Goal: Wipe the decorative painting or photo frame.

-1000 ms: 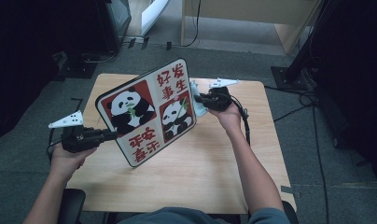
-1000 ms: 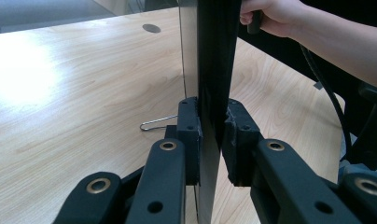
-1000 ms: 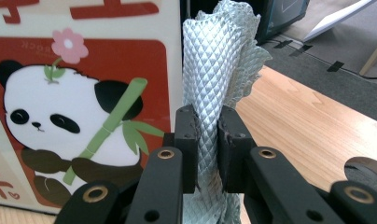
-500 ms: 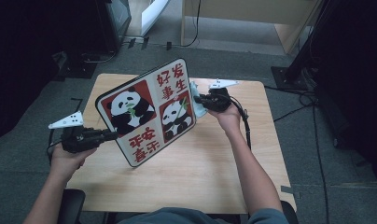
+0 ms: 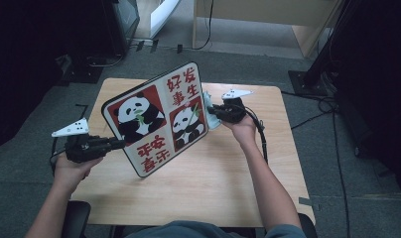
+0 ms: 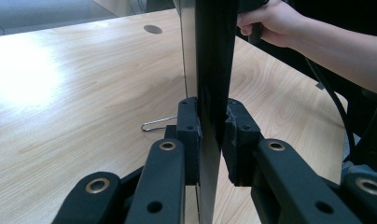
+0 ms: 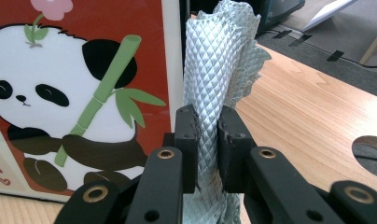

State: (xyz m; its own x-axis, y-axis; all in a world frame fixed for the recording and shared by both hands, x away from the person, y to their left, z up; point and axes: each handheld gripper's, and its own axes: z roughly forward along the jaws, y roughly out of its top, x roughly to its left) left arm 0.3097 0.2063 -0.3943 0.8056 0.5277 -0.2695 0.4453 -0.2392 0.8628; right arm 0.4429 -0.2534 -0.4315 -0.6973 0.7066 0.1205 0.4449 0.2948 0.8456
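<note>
High view shows the panda board [image 5: 156, 119] held tilted above the bench [image 5: 208, 183], left tool [image 5: 120, 144] clamping its edge, right tool [image 5: 212, 110] gripping a cloth [image 5: 210, 113] at its face, wiping seemingly unfinished.

The right tool [image 7: 206, 140] rises from the near edge with its two black jaws pressed on a bunched, pale silvery-green cloth [image 7: 210, 79] with a diamond-quilted weave. The cloth stands upright between the pads, its frilled top fanning out above them and a crumpled tail hanging below. Just left of it, touching or nearly so, stands a picture board [image 7: 84, 93] with a white border around a red panel: a panda holding a green bamboo stalk, a pink flower above. To the right the wooden bench [image 7: 308, 121] stretches away, with a round hole [image 7: 369, 148] at its right edge.
</note>
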